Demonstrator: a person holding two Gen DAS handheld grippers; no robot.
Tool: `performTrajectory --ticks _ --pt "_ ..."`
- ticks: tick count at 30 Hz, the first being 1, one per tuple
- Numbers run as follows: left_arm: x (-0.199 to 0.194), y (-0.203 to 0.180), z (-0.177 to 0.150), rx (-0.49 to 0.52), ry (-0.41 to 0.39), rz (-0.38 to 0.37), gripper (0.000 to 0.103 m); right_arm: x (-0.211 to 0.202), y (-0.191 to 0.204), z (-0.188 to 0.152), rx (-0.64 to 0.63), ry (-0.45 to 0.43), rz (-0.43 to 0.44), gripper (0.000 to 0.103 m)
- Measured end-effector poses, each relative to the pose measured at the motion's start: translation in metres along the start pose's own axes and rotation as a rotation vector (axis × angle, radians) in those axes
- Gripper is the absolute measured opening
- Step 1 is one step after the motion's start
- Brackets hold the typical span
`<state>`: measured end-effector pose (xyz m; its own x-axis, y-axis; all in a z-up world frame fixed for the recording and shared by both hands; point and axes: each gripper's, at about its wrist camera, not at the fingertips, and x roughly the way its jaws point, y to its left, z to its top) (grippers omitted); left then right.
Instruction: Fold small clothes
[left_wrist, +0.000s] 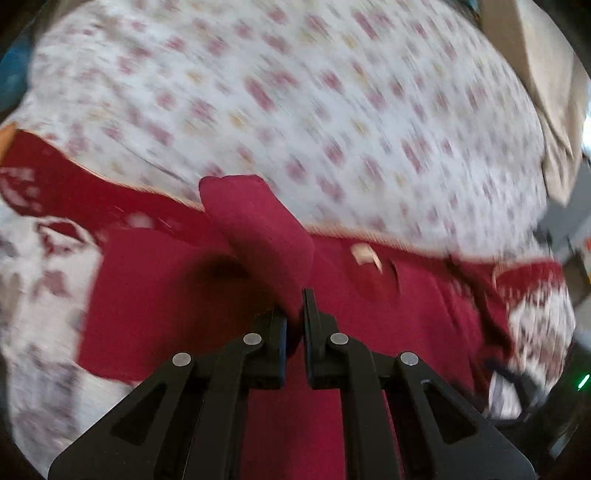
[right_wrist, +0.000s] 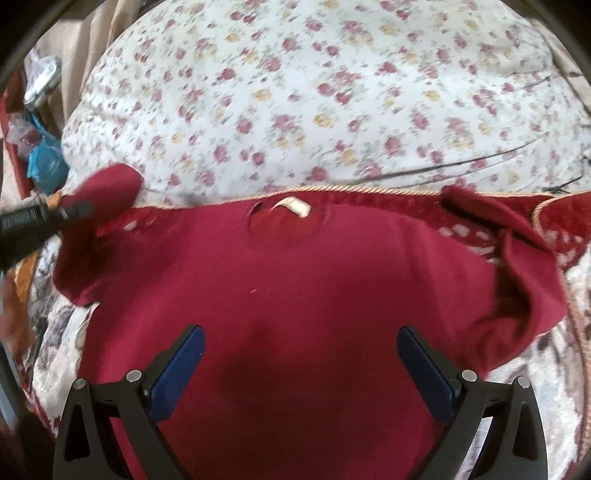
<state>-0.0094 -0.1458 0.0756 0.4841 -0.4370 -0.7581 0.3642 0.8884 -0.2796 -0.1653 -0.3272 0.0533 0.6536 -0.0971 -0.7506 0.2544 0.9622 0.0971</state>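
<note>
A small dark red shirt (right_wrist: 295, 288) lies flat on the bed, neck hole and white label (right_wrist: 293, 206) at the far side. My left gripper (left_wrist: 294, 310) is shut on the shirt's left sleeve (left_wrist: 255, 225) and holds it lifted above the shirt body (left_wrist: 155, 295). The same gripper (right_wrist: 74, 212) shows at the left edge of the right wrist view, with the sleeve (right_wrist: 107, 184) raised. My right gripper (right_wrist: 301, 354) is open and empty, hovering over the lower middle of the shirt. The right sleeve (right_wrist: 528, 273) lies rumpled.
A floral white bedsheet (right_wrist: 332, 92) covers the far part of the bed. A red patterned blanket (right_wrist: 554, 236) with cord trim lies under the shirt. Clutter and a blue bag (right_wrist: 44, 162) sit beyond the bed's left edge. Beige cloth (left_wrist: 535, 74) hangs at the far right.
</note>
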Motion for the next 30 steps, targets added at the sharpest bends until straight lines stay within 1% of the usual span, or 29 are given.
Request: performTrajectory --ticks 2,4,6,7,8,9,10,11,12,13,14,15,17,18,19,20,22,24,26,27,28,29,30 --pt "0.023 -0.019 -0.017 0.028 0.076 -0.037 0.006 -0.003 -0.01 0.002 0.018 -0.019 -0.036 0.103" --pt "0.038 -0.03 -0.031 0.055 0.159 -0.036 0.007 -0.003 -0.02 0.003 0.05 -0.023 -0.054 0.103" --pt "0.034 -0.033 -0.038 0.094 0.187 -0.012 0.008 -0.001 -0.031 0.002 0.094 -0.012 -0.049 0.103" --pt "0.027 -0.031 -0.037 0.104 0.179 -0.012 0.009 0.001 -0.034 0.002 0.113 -0.003 -0.038 0.103" --pt "0.014 -0.027 -0.037 0.111 0.158 -0.012 0.017 0.004 -0.037 0.0 0.133 0.011 -0.022 0.103" --pt "0.001 -0.021 -0.036 0.114 0.134 -0.007 0.027 0.005 -0.038 0.0 0.14 0.018 -0.01 0.103" --pt "-0.016 -0.009 -0.036 0.116 0.098 0.02 0.035 0.005 -0.036 -0.001 0.141 0.024 0.006 0.103" --pt "-0.029 0.0 -0.036 0.117 0.066 0.051 0.051 0.005 -0.034 -0.001 0.135 0.026 0.019 0.103" --pt "-0.04 0.011 -0.037 0.115 0.029 0.094 0.063 0.004 -0.029 -0.002 0.127 0.026 0.03 0.103" --pt "-0.052 0.025 -0.04 0.113 -0.016 0.159 0.065 0.005 -0.026 -0.001 0.117 0.022 0.045 0.103" --pt "-0.056 0.035 -0.043 0.112 -0.041 0.222 0.065 0.005 -0.02 0.0 0.106 0.018 0.072 0.103" --pt "-0.058 0.048 -0.046 0.108 -0.055 0.312 0.065 0.007 -0.016 0.001 0.103 0.019 0.094 0.103" --pt "-0.053 0.066 -0.051 0.083 -0.062 0.415 0.065 0.014 -0.005 0.009 0.097 0.04 0.139 0.103" --pt "-0.047 0.074 -0.053 0.058 -0.048 0.447 0.065 0.017 0.0 0.014 0.092 0.044 0.147 0.103" --pt "-0.041 0.085 -0.055 0.021 -0.014 0.453 0.065 0.019 0.007 0.019 0.086 0.04 0.147 0.103" --pt "-0.035 0.094 -0.056 -0.02 0.015 0.424 0.065 0.022 0.017 0.028 0.07 0.03 0.144 0.103" --pt "-0.028 0.105 -0.056 -0.079 0.037 0.37 0.065 0.03 0.037 0.041 0.036 0.03 0.157 0.103" --pt "-0.029 0.109 -0.056 -0.082 0.035 0.371 0.065 0.046 0.066 0.049 -0.003 0.071 0.187 0.103" --pt "-0.029 0.109 -0.055 -0.07 0.029 0.385 0.065 0.07 0.093 0.047 -0.041 0.124 0.195 0.102" --pt "-0.027 0.107 -0.056 -0.067 0.03 0.386 0.065 0.08 0.102 0.043 -0.067 0.144 0.169 0.088" --pt "-0.027 0.107 -0.057 -0.067 0.034 0.385 0.065 0.087 0.104 0.04 -0.083 0.152 0.151 0.051" --pt "-0.027 0.108 -0.056 -0.07 0.04 0.382 0.065 0.093 0.104 0.036 -0.093 0.164 0.141 0.041" --pt "-0.027 0.109 -0.057 -0.073 0.044 0.377 0.065 0.094 0.095 0.032 -0.067 0.173 0.151 0.04"
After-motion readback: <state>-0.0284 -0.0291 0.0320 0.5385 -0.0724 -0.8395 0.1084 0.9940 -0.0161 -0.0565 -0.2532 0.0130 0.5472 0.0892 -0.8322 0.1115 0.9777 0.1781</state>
